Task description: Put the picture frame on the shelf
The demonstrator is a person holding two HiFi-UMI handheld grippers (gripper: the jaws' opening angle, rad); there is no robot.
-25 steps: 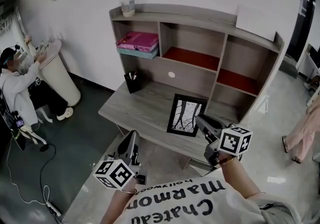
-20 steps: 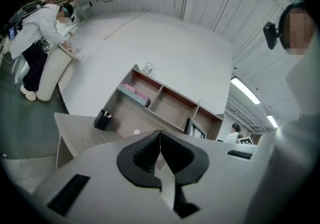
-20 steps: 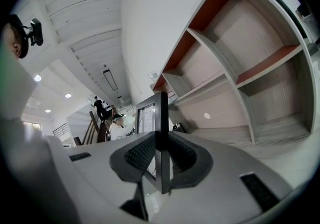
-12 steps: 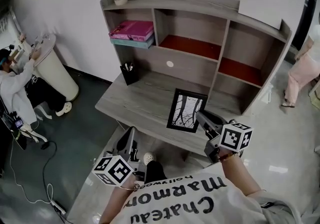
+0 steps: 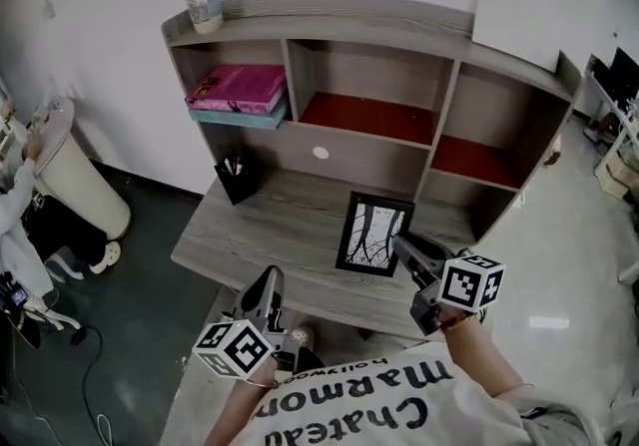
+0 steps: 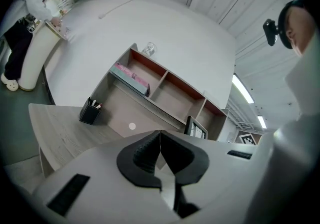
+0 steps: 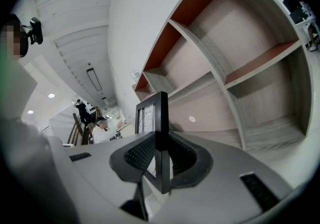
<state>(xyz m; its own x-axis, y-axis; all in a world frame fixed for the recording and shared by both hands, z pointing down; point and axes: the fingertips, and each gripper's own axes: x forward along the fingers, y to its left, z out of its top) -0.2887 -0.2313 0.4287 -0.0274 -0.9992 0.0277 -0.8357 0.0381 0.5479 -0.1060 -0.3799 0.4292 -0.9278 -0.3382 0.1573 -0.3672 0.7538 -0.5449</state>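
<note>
Books (image 5: 237, 90) block left cubby (image 5: 225, 55), pen holder (image 5: 233, 181) on desk (image 5: 280, 234)

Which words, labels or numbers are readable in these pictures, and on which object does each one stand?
"Chateau Marmon", upside-down, on the person's shirt.
"hollywood", small, upside-down, on the same shirt.
Any print on the pink book and the cup: too small to read.

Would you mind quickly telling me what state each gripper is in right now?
Left gripper: closed, holding nothing.
Right gripper: closed on the edge of the picture frame.
</note>
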